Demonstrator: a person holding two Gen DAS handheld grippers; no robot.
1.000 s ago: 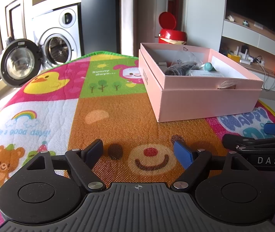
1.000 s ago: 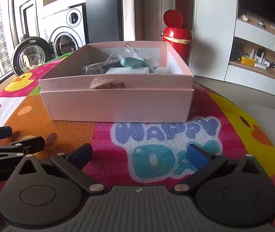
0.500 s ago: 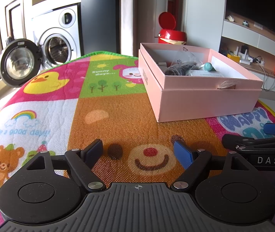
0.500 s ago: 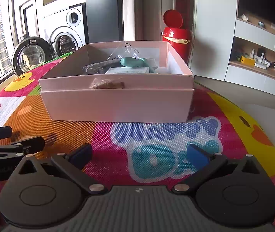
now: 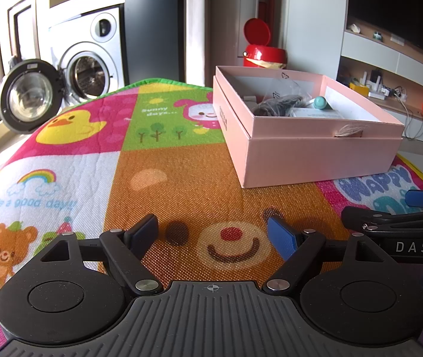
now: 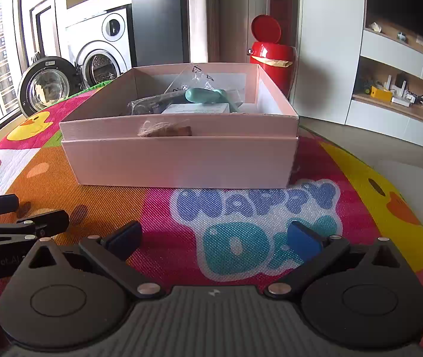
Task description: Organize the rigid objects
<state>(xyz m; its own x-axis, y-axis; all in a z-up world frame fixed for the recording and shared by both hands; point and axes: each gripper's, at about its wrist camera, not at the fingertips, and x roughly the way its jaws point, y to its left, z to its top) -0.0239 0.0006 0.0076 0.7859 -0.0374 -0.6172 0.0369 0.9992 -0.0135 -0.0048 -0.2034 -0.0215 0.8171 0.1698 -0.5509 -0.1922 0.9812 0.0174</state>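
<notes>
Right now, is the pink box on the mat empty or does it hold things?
It holds things. The pink box is open on top, and a teal item, a dark bundle and clear plastic show inside.

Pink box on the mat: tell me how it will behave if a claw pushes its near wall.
The pink box looks like thin cardboard, so probably light and likely to slide on the mat rather than tip, being low and wide. Its wall may flex. The loose items inside could shift.
</notes>
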